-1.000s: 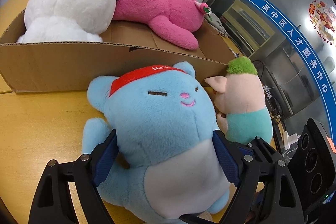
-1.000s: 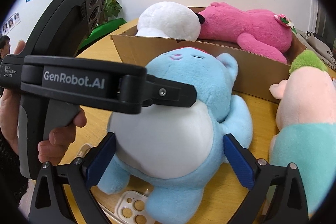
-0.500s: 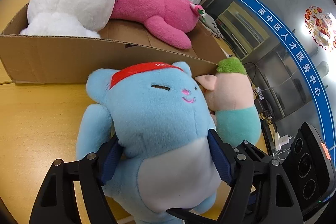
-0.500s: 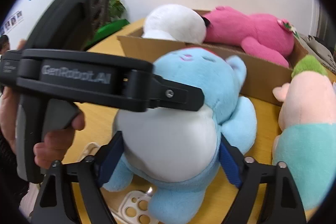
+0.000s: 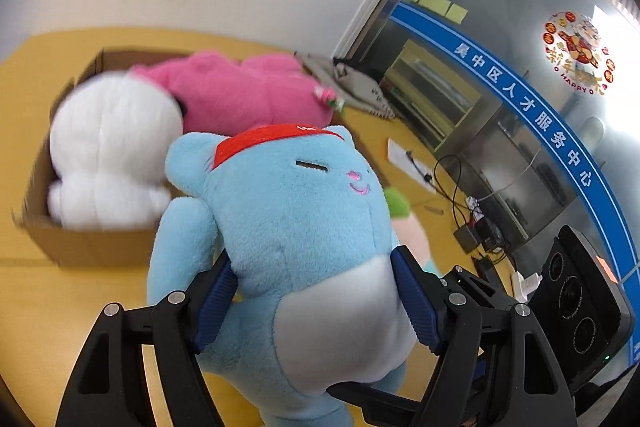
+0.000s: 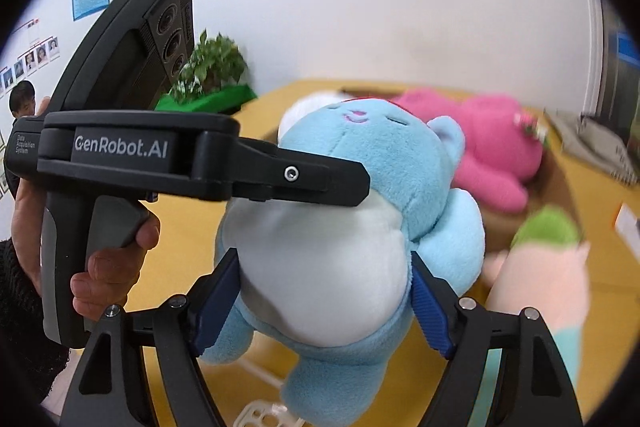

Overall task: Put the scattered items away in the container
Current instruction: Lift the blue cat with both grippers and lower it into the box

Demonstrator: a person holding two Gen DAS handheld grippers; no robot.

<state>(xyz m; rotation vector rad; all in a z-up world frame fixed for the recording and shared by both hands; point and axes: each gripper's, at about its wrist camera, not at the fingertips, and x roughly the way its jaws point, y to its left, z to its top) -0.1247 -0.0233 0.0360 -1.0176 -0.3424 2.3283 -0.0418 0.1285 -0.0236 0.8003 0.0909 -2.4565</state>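
Between the blue pads of the left gripper [image 5: 316, 301] sits the blue plush cat [image 5: 296, 227], squeezed at its waist; the right gripper [image 6: 326, 301] clamps the same toy's white belly from the other side. Held off the yellow table [image 5: 52, 299], the cat hangs in front of the cardboard box [image 5: 92, 247], which holds a white plush [image 5: 108, 155] and a pink plush [image 5: 240, 95]. A green-haired pig plush [image 6: 548, 267] stands just right of the cat.

Bench [image 5: 48, 307]: we see yellow wood.
Potted plant [image 6: 212, 67]: we see it against the white wall.
Blue banner [image 5: 540, 123]: we read white characters on glass.
Cables [image 5: 452, 187]: we see them on the bench.
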